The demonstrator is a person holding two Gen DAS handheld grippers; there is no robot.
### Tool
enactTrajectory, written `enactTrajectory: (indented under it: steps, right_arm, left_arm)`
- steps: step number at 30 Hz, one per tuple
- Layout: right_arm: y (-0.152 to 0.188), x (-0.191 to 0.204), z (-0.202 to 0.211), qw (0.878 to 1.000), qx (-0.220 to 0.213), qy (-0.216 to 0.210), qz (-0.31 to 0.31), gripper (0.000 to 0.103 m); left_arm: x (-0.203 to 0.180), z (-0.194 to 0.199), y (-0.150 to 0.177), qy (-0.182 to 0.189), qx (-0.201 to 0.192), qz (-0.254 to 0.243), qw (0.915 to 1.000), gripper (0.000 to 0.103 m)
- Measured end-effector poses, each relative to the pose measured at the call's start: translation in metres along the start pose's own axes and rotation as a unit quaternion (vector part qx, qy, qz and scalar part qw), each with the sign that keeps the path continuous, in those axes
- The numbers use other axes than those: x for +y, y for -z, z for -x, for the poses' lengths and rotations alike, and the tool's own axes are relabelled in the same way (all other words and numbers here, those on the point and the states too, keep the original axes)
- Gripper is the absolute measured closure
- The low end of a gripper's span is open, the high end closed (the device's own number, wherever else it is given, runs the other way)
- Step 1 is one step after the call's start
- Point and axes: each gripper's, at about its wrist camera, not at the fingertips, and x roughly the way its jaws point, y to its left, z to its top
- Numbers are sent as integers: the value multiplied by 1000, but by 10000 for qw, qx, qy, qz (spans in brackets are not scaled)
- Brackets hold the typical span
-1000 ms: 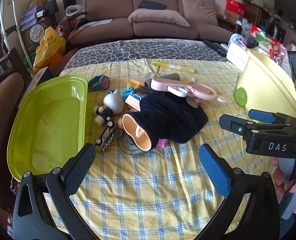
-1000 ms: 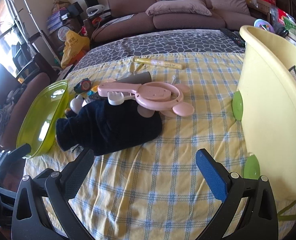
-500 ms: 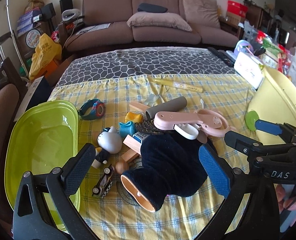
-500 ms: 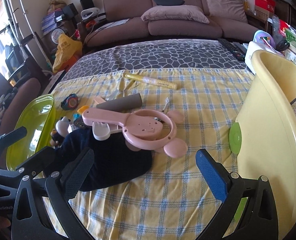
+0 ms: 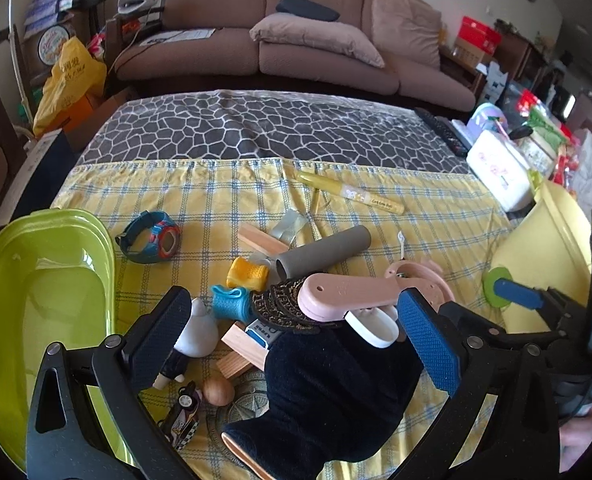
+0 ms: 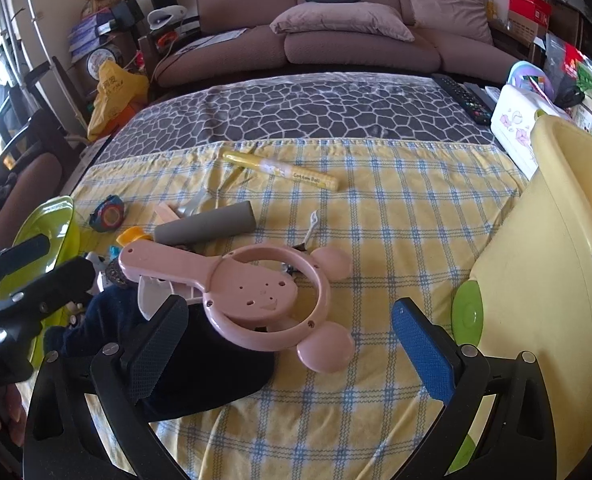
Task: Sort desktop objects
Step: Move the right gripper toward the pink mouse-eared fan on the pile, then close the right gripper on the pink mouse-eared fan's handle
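A heap of small objects lies on the yellow checked cloth. A dark blue plush slipper (image 5: 336, 392) lies nearest, with a pink bear-shaped hand fan (image 6: 255, 292) resting on it. My left gripper (image 5: 296, 344) is open and hovers over the slipper. My right gripper (image 6: 291, 344) is open and hovers over the fan's ring and the slipper (image 6: 199, 364). Around them lie a grey roll (image 5: 322, 250), a blue watch (image 5: 151, 238), wooden blocks (image 5: 261, 242), a white figure (image 5: 199, 330), a toy car (image 5: 183, 420) and a yellow cotton-bud tube (image 6: 279, 170).
A green tub (image 5: 35, 312) stands at the left edge of the table. A pale yellow tub (image 6: 556, 280) stands at the right. A white box (image 5: 496, 168) and remotes sit at the far right. A sofa stands behind the table.
Both grippers have moved forward over the heap, so the slipper and fan now lie between their fingers. Both stay open.
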Motion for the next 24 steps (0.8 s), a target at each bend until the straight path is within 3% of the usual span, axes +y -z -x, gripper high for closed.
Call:
enactTrajectory:
  steps: [7,13,16,18,19,24]
  right_arm:
    - [1,-19,-11,9981,167,-325,-500,0]
    - [2,-13,-15,9967,274,-550,-537,7]
    - [4,-13,-17,9962,304,-602,-551,26]
    - [5,-16,-18,9951,296,-685,-651,37]
    - [5,-17,-18,9941,296,-760,-711,42]
    - [6,-18,-18,9935,301,-792,-755,45]
  left_arm:
    - [13,-27,-7,78,253,364,9990,0]
    - [22,-39,-3,472,393,731,9954,3]
    - [16,-43,-3,583,456,685,9949,14]
    - [14,-49,-2,746,570,777,9925,35]
    - [12,-53,-2,823,630,806,9913,39]
    - [2,-61,-1,670,712,689,9928,42]
